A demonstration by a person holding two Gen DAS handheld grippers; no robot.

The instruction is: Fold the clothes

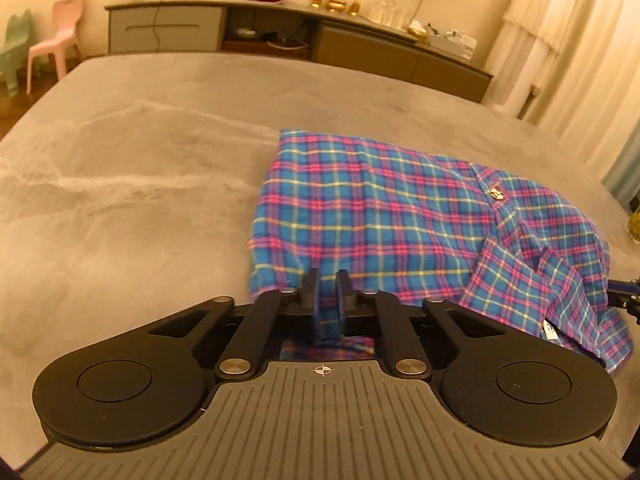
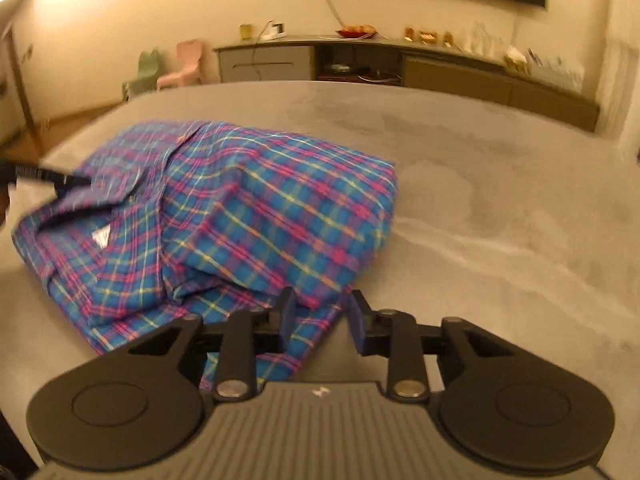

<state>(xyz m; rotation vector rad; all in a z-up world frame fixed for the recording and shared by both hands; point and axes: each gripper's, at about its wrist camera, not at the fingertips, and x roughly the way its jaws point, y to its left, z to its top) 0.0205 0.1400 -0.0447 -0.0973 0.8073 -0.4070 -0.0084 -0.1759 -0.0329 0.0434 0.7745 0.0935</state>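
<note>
A blue, pink and yellow plaid shirt (image 1: 380, 208) lies partly folded on the grey marbled table (image 1: 120, 200), with its collar and label toward the right in the left wrist view. My left gripper (image 1: 328, 292) is shut on the shirt's near edge, and cloth shows between its fingers. In the right wrist view the shirt (image 2: 260, 208) is a bulky folded bundle at the left. My right gripper (image 2: 322, 312) stands open at the shirt's near right corner. A flap of cloth lies between its jaws, and the right pad is clear of it. A dark blurred gripper part (image 2: 40, 176) sits by the collar.
Beyond the table's far edge a long grey sideboard (image 1: 280, 36) carries a fruit plate and small ornaments. A pink chair (image 1: 56, 40) and a green one (image 1: 16, 48) stand at the far left. Pale curtains (image 1: 580, 40) hang at the right. Bare tabletop (image 2: 500, 220) lies right of the shirt.
</note>
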